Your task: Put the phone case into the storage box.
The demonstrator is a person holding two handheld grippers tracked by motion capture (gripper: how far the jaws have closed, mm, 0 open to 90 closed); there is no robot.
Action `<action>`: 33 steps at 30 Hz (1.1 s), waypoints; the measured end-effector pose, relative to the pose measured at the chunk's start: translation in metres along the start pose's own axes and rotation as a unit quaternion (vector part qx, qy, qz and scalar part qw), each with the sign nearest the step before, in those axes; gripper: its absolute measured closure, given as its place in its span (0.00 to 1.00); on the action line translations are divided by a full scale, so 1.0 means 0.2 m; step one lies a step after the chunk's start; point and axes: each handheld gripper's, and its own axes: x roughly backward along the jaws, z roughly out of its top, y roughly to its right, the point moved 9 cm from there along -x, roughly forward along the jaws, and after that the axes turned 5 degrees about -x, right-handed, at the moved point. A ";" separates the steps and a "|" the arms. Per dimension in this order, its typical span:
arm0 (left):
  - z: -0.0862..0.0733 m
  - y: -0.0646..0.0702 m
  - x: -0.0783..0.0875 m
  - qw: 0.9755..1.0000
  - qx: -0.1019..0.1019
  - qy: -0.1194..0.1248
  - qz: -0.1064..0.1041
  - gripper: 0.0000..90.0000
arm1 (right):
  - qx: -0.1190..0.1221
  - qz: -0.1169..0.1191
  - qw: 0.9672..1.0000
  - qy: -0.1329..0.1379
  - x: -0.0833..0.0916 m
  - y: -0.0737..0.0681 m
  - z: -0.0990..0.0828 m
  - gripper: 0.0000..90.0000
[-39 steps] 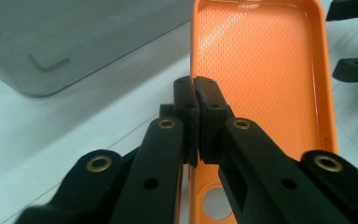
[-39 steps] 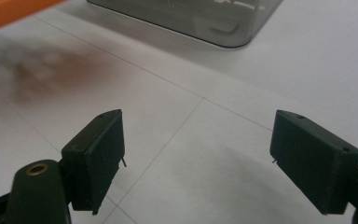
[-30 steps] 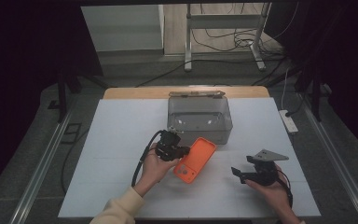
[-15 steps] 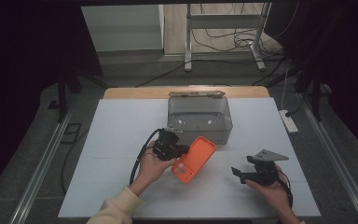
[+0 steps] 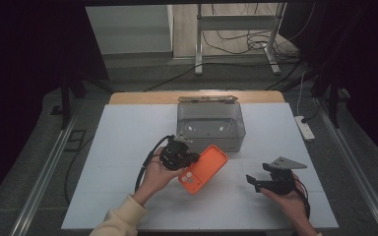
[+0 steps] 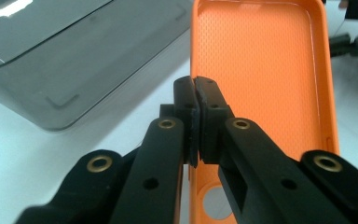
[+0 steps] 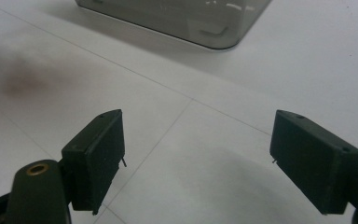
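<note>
White table top, grey floor, dark curtains, metal stand, floor cables

- The left gripper, near the white table's centre, clamps the near edge of an orange phone case.
- A clear grey box sits at 12 o'clock from the case.
- The right gripper hangs at 3 o'clock, jaws apart, empty.

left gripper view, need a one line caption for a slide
Left gripper clamped on the edge of an orange phone case, grey box behind.
</note>
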 end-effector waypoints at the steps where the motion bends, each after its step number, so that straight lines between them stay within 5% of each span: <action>1: 0.00 0.00 0.00 1.000 -0.004 -0.001 -0.003 0.98 | 0.000 -0.003 1.000 0.000 0.00 0.01 0.00 0.20; 13: 0.01 -0.01 0.02 0.998 -0.053 -0.004 -0.016 0.98 | 0.004 -0.010 1.000 0.000 -0.01 0.02 0.00 0.20; 33: -0.02 -0.01 0.02 0.995 -0.085 -0.034 -0.044 0.98 | 0.005 -0.016 1.000 0.000 -0.01 0.03 -0.01 0.20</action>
